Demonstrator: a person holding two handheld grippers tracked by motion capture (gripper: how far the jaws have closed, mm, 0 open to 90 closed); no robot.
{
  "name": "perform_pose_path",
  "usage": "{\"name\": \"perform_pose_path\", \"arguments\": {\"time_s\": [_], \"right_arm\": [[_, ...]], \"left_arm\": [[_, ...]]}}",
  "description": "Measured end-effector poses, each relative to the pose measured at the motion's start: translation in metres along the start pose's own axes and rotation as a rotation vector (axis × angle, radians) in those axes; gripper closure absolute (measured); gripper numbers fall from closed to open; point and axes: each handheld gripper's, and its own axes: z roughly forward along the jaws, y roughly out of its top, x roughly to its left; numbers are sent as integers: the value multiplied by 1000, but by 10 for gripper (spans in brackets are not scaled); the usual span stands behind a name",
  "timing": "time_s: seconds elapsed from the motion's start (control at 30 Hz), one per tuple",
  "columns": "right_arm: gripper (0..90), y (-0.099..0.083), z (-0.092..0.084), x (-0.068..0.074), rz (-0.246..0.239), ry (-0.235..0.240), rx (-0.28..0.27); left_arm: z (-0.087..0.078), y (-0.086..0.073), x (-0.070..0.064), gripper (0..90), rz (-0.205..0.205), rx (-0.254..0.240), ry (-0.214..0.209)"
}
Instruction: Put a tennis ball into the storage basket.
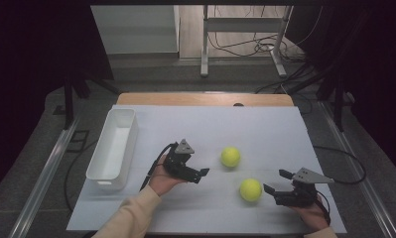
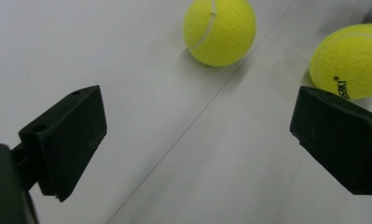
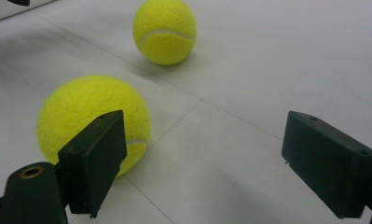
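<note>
Two yellow tennis balls lie on the white table top. The far ball (image 1: 230, 156) (image 2: 219, 30) (image 3: 164, 30) rests near the middle. The near ball (image 1: 250, 189) (image 2: 349, 60) (image 3: 93, 123) lies closer to the front edge. My left gripper (image 1: 201, 175) (image 2: 202, 140) is open, pointing right toward both balls and a short way from them. My right gripper (image 1: 277, 181) (image 3: 211, 161) is open too, pointing left, its jaws just right of the near ball; in the right gripper view one jaw partly covers that ball. Nothing sits between either pair of jaws.
A long white bin (image 1: 113, 148) stands along the left side of the white table top (image 1: 265, 129). Beyond the table's far edge are a metal stand's legs (image 1: 204, 59) and loose cables on the floor (image 1: 265, 47). Dark curtains flank both sides.
</note>
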Motion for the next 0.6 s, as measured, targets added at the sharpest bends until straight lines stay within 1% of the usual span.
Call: {"name": "perform_pose_path", "arguments": {"time_s": [0.1,0.13,0.27,0.47,0.6], "right_arm": [[145,0,0,0,0,0,-1],[145,0,0,0,0,0,0],[145,0,0,0,-1,-1,2],[145,0,0,0,-2,0,5],[145,0,0,0,-4,0,3]], "left_arm": [[2,4,-1,47,7,3,-6],[2,5,-1,47,14,1,-6],[3,11,-1,49,23,-6,-8],[9,17,-1,49,14,-5,-16],[14,20,-1,49,19,0,-22]]}}
